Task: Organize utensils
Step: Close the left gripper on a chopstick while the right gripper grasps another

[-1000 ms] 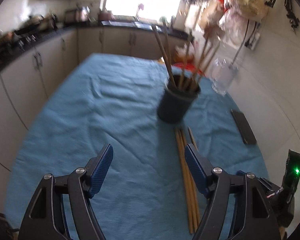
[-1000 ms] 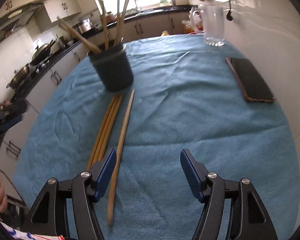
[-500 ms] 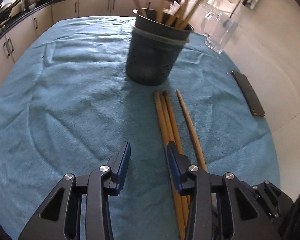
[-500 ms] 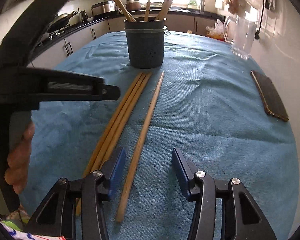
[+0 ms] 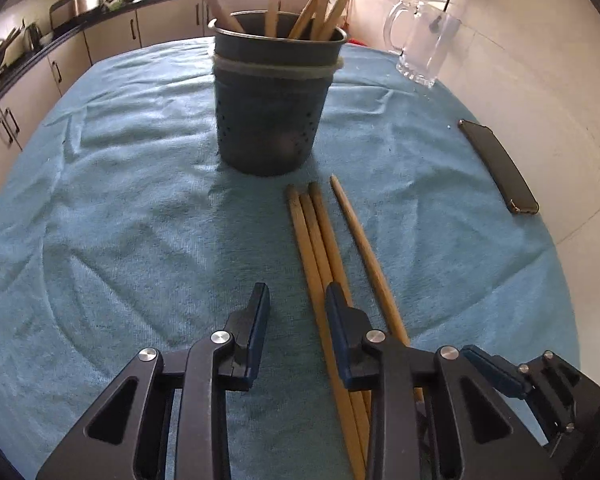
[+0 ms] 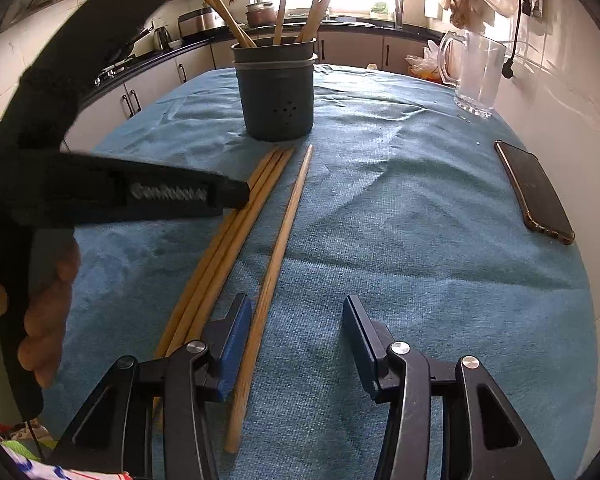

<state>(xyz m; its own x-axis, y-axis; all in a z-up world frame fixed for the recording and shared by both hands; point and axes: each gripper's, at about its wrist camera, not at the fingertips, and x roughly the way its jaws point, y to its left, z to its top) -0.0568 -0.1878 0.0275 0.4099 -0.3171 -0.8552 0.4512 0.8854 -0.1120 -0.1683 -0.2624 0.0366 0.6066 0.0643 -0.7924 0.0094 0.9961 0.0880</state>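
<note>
Chopsticks on the cloth: three chopsticks [image 5: 320, 248] lie tight together and a single chopstick [image 5: 364, 248] just to their right, all on the blue towel [image 5: 120, 220] that covers the counter. Their tips point at the holder, near the counter's middle; the lie suggests they were set out in a row so each could be picked up lengthwise.
Holder: a dark perforated utensil holder [image 5: 274, 108] stands upright toward the far edge, already carrying several chopsticks that lean on its rim. It is the likely home for the loose ones.
Left gripper [image 5: 296, 332]: its jaws are closing, with only towel between them. The right-hand pad sits over the bundle of three, so no stick lies in the gap yet.
Right gripper [image 6: 296, 344]: half spread, holding nothing. The single chopstick [image 6: 278, 256] runs just inside its left pad, apart from the other pad, so it looks lined up to pinch that stick.
Person's hand [image 6: 40, 300]: wrapped around the left tool's handle at the near left.
Bystanders: a glass mug [image 5: 424, 48] and a phone [image 5: 498, 166] sit along the right edge, well apart from the sticks.
</note>
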